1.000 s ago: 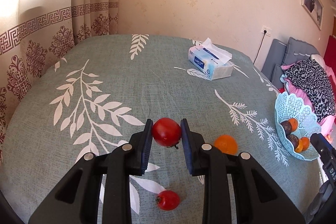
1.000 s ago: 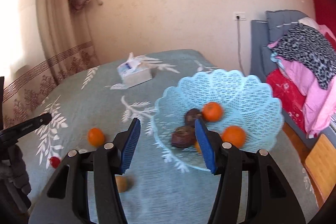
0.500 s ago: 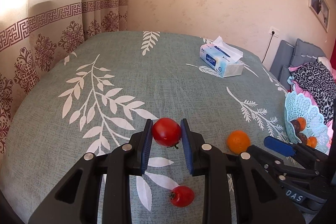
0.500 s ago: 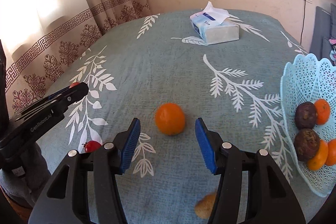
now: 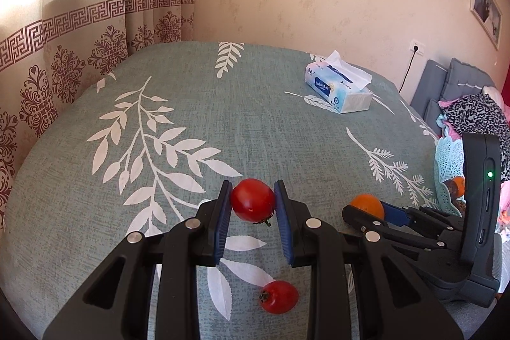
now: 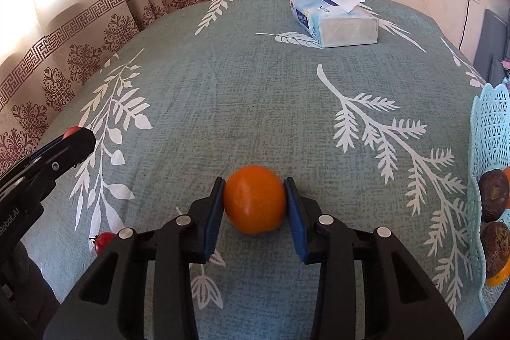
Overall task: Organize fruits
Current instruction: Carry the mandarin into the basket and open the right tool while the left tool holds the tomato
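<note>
A: What does the left gripper point(image 5: 251, 206) have?

B: Its 2 blue-padded fingers point(image 5: 223, 219) are clamped on a red tomato point(image 5: 252, 199), which hangs above the leaf-printed green cloth on the tabletop point(image 5: 261, 129). A second tomato point(image 5: 279, 297) lies on the cloth just below it, toward the near edge.

A: And the right gripper point(image 6: 255, 203)?

B: Its fingers sit on either side of an orange point(image 6: 254, 199), pads touching both flanks. The orange seems to rest on the cloth, in the near middle of the tabletop; I cannot tell whether it is lifted.

A: Where do the other fruits sit?

B: In a pale blue lattice basket point(image 6: 487, 129) at the right edge. 2 dark brown fruits point(image 6: 494, 195) and bits of orange ones show inside it.

A: Anything else on the tabletop?

B: A tissue box point(image 6: 334, 18) near the far edge, with 1 tissue sticking up.
</note>
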Demonstrator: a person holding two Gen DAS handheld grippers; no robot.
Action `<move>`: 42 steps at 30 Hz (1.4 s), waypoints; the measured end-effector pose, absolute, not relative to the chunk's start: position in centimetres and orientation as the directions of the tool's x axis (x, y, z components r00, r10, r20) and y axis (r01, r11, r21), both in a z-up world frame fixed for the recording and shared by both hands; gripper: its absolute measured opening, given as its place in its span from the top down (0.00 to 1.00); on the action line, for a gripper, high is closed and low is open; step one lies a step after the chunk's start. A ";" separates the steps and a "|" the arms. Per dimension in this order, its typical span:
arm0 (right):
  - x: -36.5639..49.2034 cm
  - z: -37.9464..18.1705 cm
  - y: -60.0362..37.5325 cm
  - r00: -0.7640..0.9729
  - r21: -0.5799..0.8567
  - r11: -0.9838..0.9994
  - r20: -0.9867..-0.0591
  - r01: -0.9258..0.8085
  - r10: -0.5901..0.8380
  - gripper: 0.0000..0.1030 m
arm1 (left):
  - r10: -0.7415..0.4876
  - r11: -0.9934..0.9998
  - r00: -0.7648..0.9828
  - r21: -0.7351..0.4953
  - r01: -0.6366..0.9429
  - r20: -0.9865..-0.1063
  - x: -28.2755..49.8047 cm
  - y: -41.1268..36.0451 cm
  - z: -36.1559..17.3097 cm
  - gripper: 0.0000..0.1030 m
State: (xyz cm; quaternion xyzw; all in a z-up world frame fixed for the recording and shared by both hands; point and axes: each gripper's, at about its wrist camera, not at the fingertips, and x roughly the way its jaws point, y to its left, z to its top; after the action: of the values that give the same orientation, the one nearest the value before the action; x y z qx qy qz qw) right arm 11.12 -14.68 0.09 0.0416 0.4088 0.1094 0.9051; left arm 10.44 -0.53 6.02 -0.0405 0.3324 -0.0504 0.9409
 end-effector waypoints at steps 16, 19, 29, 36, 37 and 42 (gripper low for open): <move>6.5 3.8 -19.1 0.744 0.204 0.976 -0.641 -0.072 0.189 0.63 | -0.127 0.992 0.769 -0.090 0.090 -0.627 10.3 -1.3 5.6 0.74; 5.5 4.4 -21.1 0.764 0.219 0.975 -0.625 -0.025 0.160 0.63 | -0.127 0.992 0.767 -0.084 0.095 -0.629 10.3 -1.7 5.5 0.74; 2.9 4.8 -28.0 0.798 0.253 0.956 -0.601 0.146 0.037 0.63 | -0.122 0.992 0.765 -0.067 0.104 -0.633 10.2 -2.4 5.2 0.74; 2.0 4.1 -32.4 0.790 0.258 0.932 -0.611 0.256 -0.048 0.63 | -0.115 0.993 0.761 -0.049 0.109 -0.638 10.1 -2.9 4.8 0.74; 2.0 3.8 -33.0 0.787 0.258 0.928 -0.614 0.271 -0.059 0.63 | -0.113 0.993 0.761 -0.048 0.107 -0.638 10.2 -3.0 4.7 0.74; 1.9 3.2 -34.5 0.784 0.262 0.918 -0.616 0.298 -0.078 0.63 | -0.101 0.994 0.760 -0.040 0.097 -0.642 10.2 -3.1 4.6 0.74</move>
State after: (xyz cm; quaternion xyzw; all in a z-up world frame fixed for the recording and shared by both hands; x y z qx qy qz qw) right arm 1.88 -34.51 3.19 0.1751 0.3128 -0.1013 0.9280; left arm 10.21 -3.09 4.62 -0.0023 0.3422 -0.0528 0.9381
